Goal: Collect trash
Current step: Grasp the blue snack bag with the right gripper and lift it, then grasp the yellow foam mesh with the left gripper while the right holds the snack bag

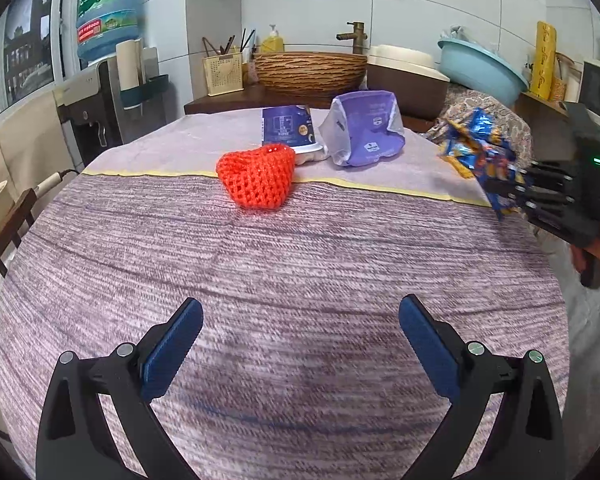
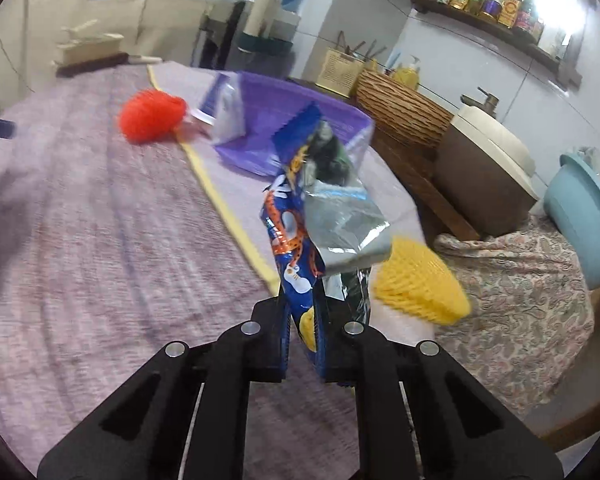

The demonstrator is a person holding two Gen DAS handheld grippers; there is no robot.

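My right gripper point(image 2: 305, 312) is shut on a crumpled blue snack bag point(image 2: 296, 248) and holds it above the table's right edge; both show in the left wrist view, the bag point(image 1: 478, 152) at the far right. My left gripper point(image 1: 300, 320) is open and empty, low over the near part of the purple cloth. On the table lie an orange foam net point(image 1: 258, 178), a dark blue cup on its side point(image 1: 288, 128) and a purple pouch point(image 1: 366, 130). A yellow foam net point(image 2: 416, 284) lies past the held bag, at the table's right edge.
The table is covered by a striped purple cloth point(image 1: 260, 280) with a yellow seam. Behind it stand a woven basket point(image 1: 310, 70), a faucet, a water dispenser point(image 1: 100, 92) and a light blue basin point(image 1: 480, 68). A paisley cloth point(image 2: 512, 288) lies to the right.
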